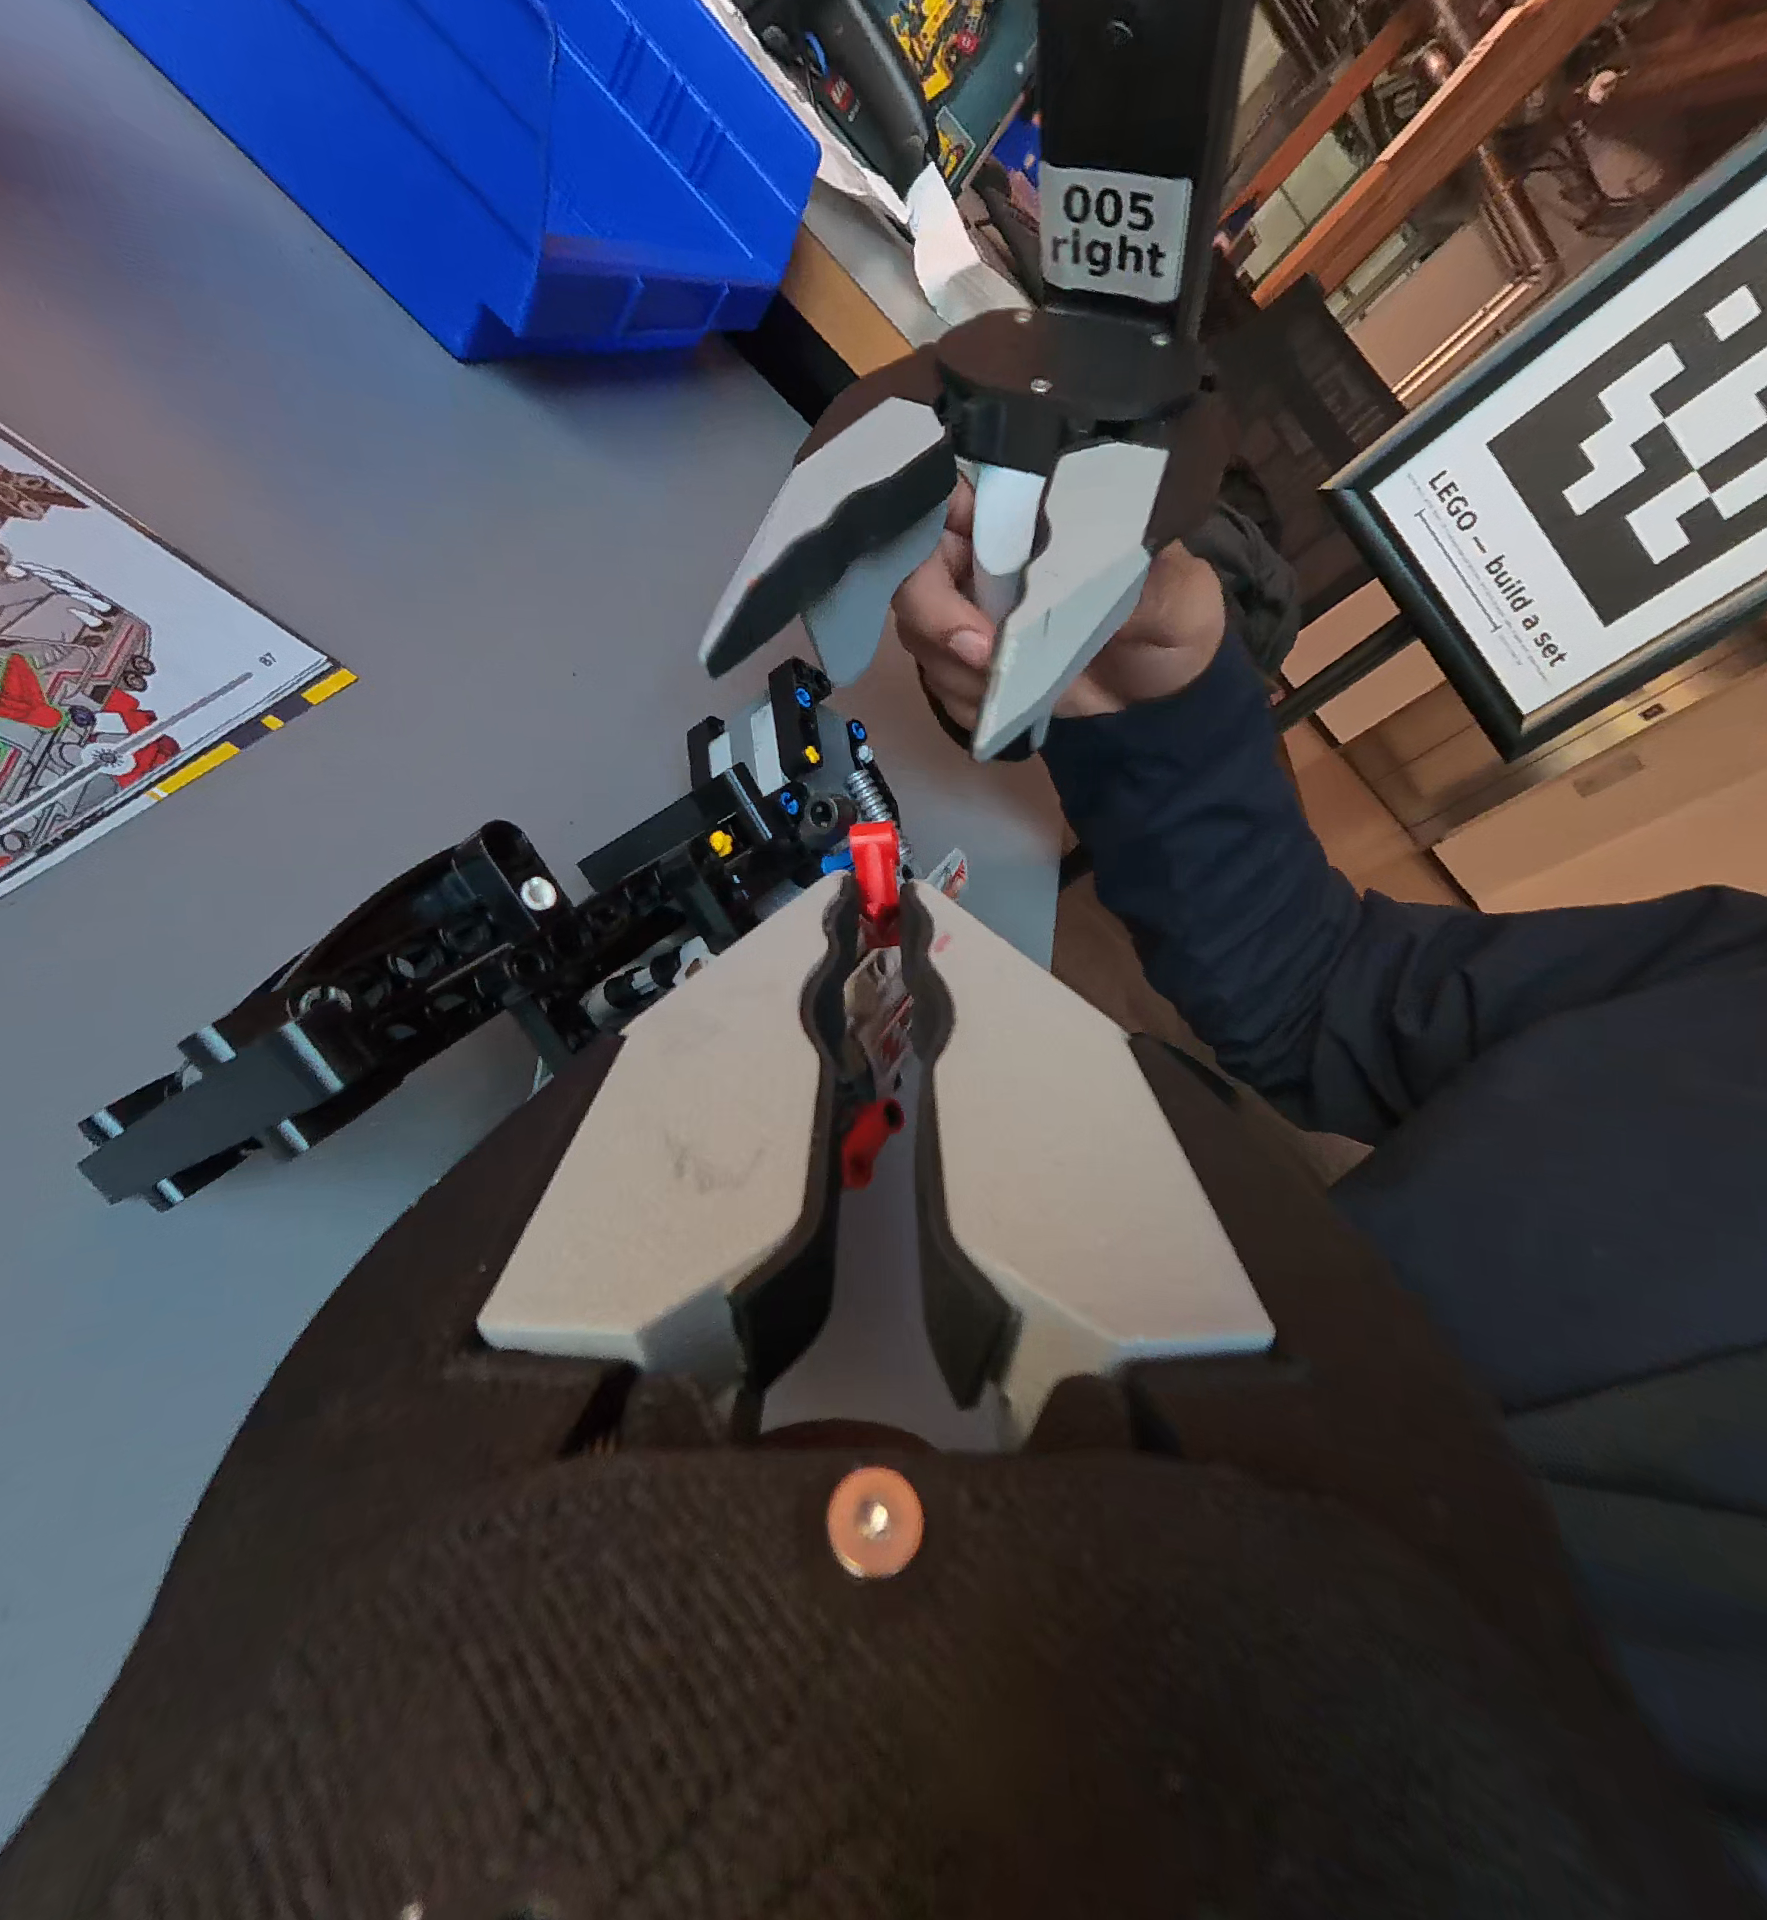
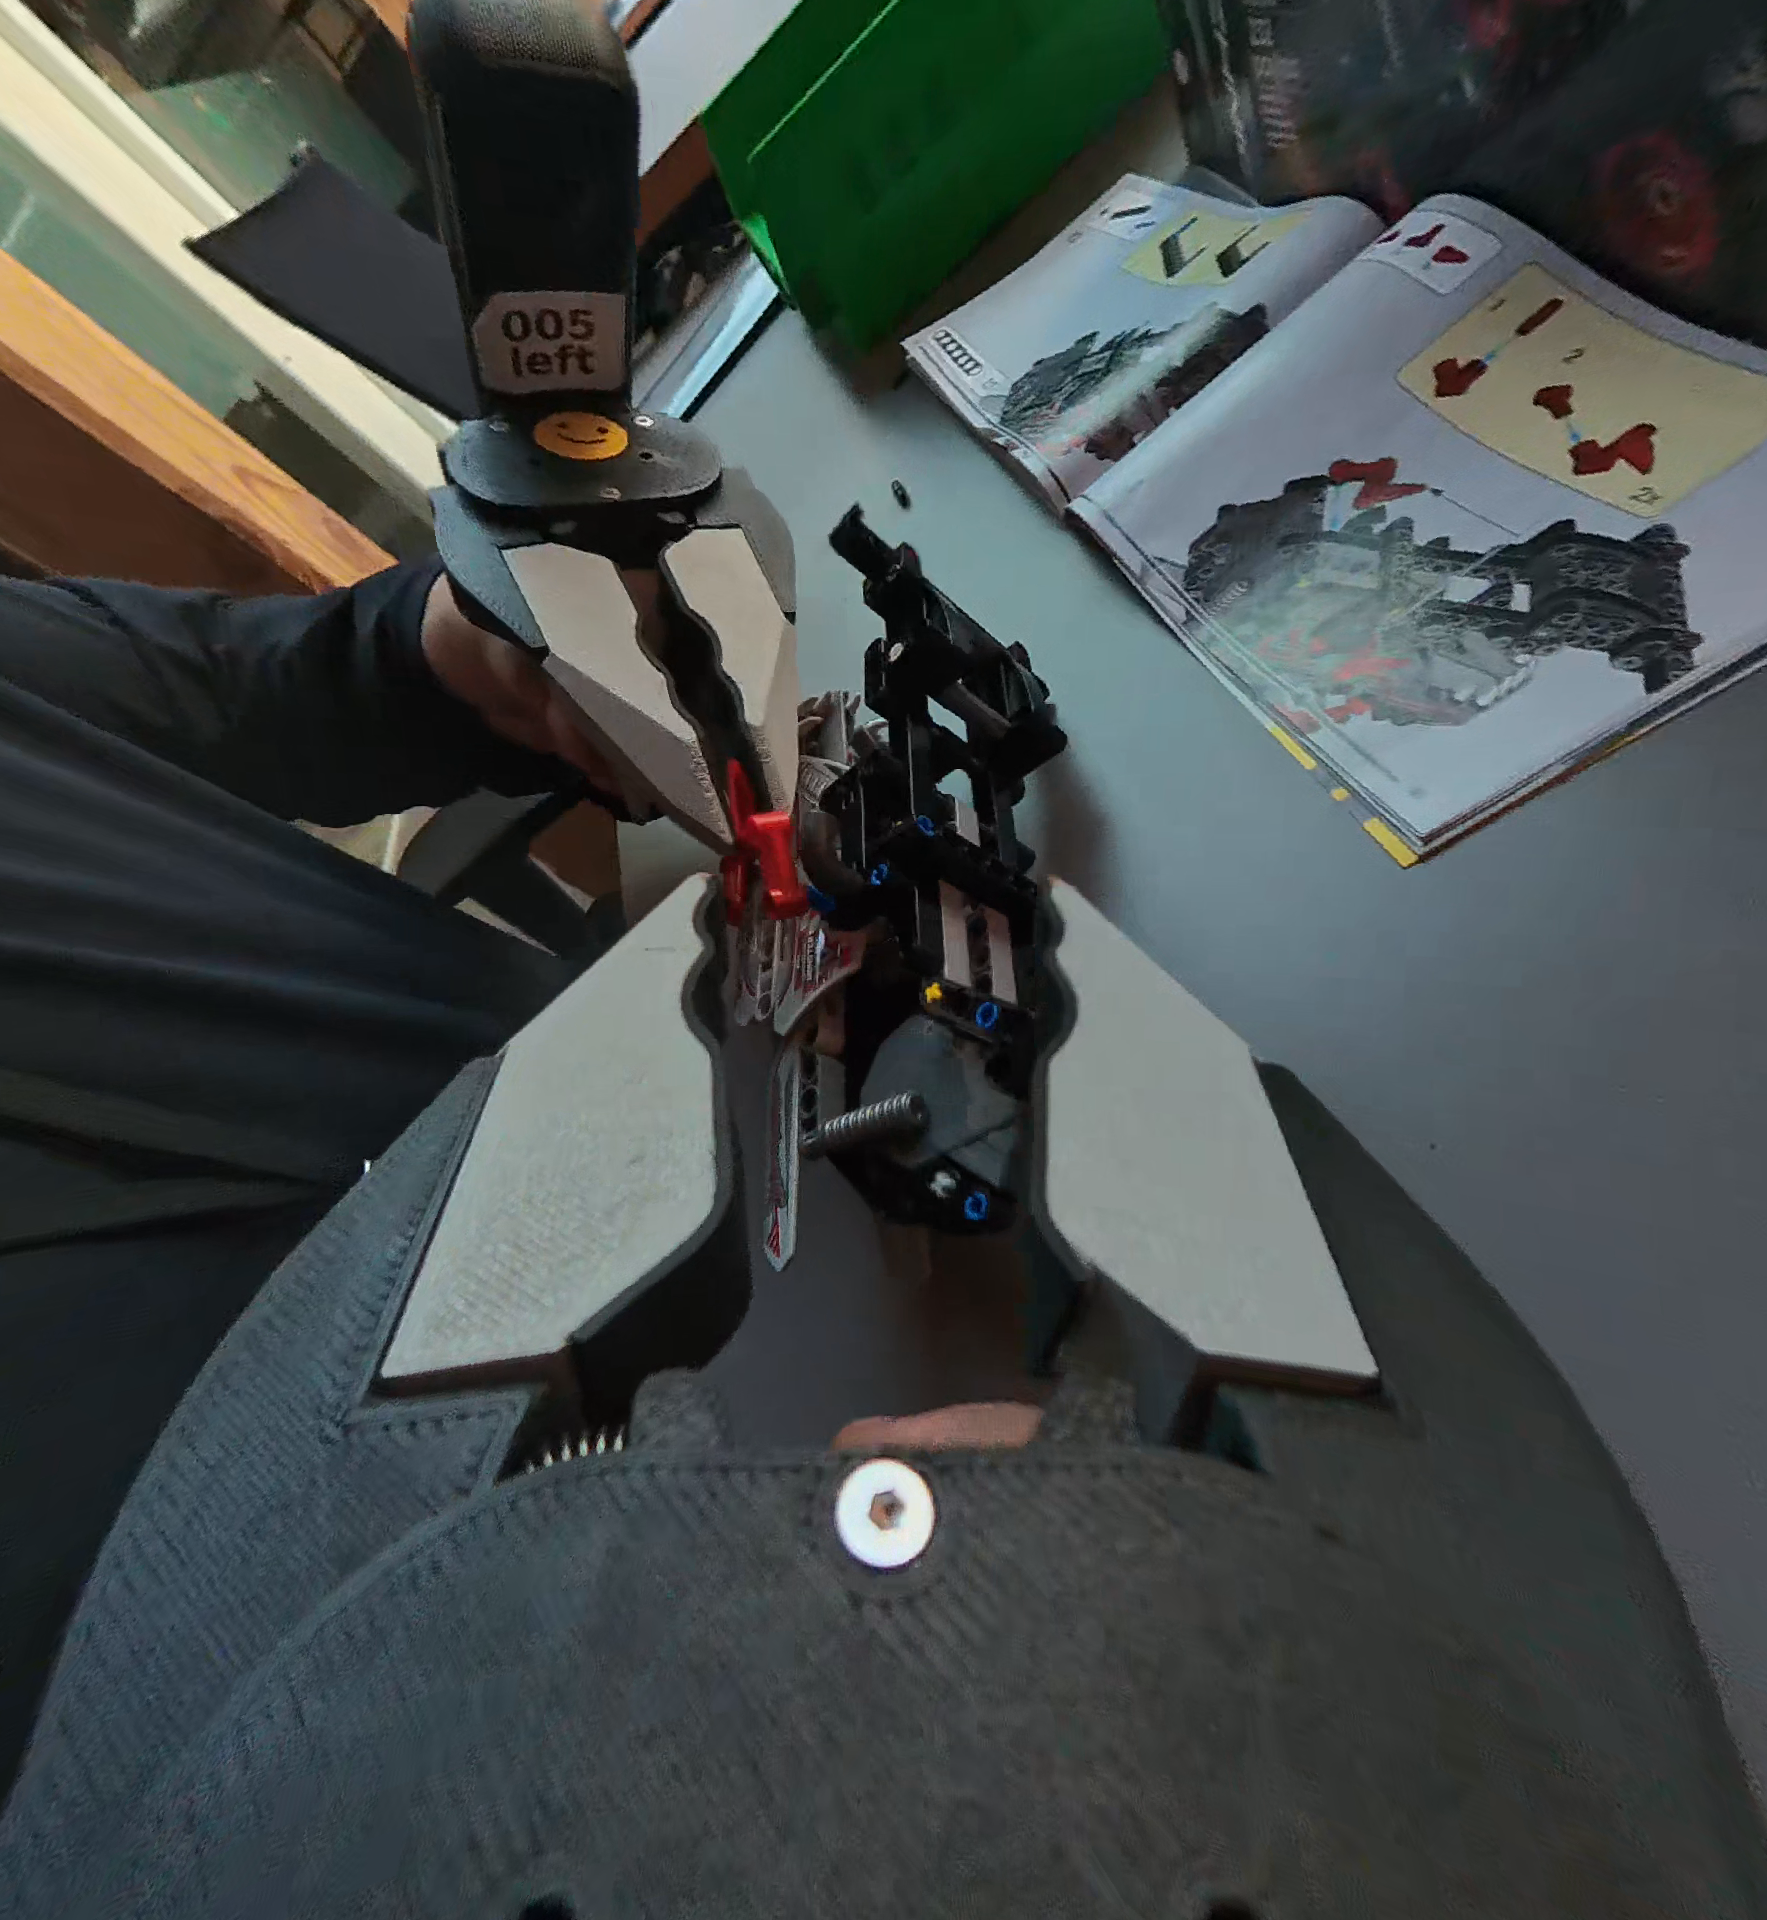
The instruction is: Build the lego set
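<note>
Grey bench (image 2: 1481, 1091) by a window, wooden framing behind; blue bin (image 1: 505, 156), green bin (image 2: 920, 135), open instruction booklet (image 2: 1430, 540) at the far edge. Black Technic chassis (image 1: 422, 987) lies on the bench, partly built: frame, grey motor block and spring fitted, but no wheels or bodywork, so by my reading much remains. Its long axis runs diagonally, narrow end toward the booklet. Right gripper (image 2: 879, 914) fingers spread wide around the chassis, gripping nothing. Left gripper (image 1: 874, 894) fingers pinched on a small red connector (image 1: 874, 862) at the chassis edge.
</note>
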